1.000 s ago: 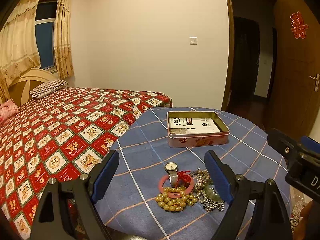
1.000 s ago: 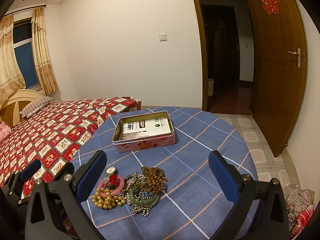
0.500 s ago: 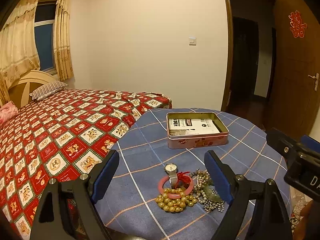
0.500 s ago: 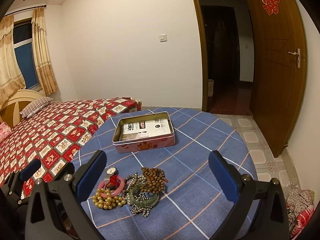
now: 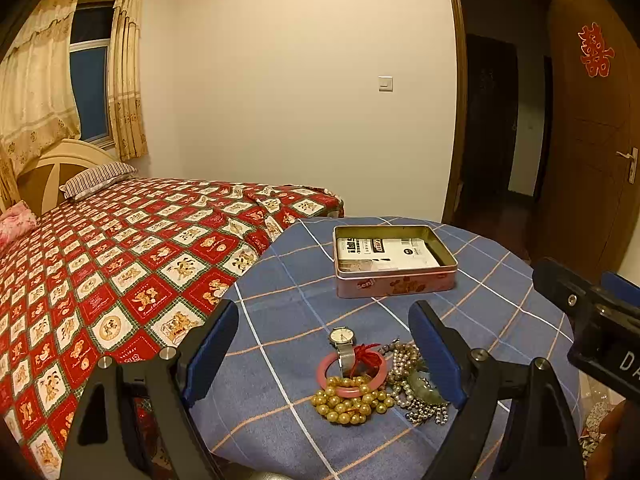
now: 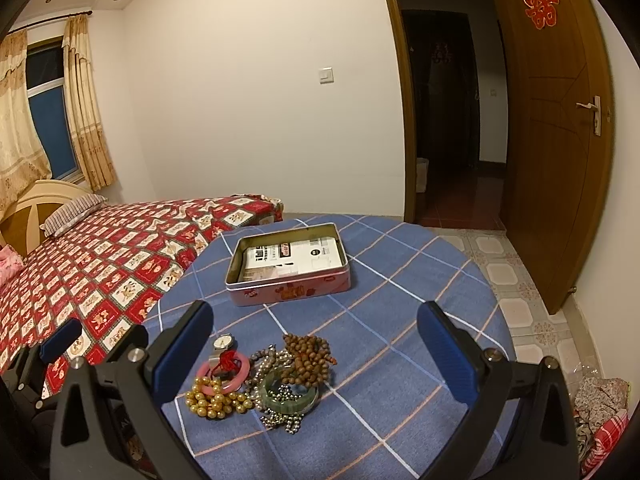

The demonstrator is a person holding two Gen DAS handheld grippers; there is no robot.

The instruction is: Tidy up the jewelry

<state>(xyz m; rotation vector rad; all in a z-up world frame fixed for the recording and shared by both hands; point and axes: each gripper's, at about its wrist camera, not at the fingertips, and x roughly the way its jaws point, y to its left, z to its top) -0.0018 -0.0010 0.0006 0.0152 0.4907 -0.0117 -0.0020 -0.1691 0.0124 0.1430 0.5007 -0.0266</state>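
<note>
A heap of jewelry lies on the round table under a blue checked cloth [image 5: 500,312] [image 6: 400,280]: a watch [image 5: 342,340] [image 6: 222,343], a pink bangle [image 5: 352,372] [image 6: 224,374], gold beads [image 5: 348,402] [image 6: 214,400], a green bangle [image 6: 288,398] [image 5: 426,385], brown wooden beads [image 6: 308,356] and silver beads [image 6: 282,422]. Behind it stands an open pink tin [image 5: 394,258] [image 6: 288,266] with white packets inside. My left gripper [image 5: 324,340] is open, above the heap. My right gripper [image 6: 316,340] is open too, over the heap.
A bed with a red patterned cover [image 5: 120,256] [image 6: 100,264] touches the table's left side. An open wooden door [image 6: 552,140] and a dark doorway [image 5: 500,128] are at the right. The right gripper's body [image 5: 592,312] shows in the left wrist view.
Both grippers stay open with nothing in them. The views have barely shifted; the jewelry and tin have not moved.
</note>
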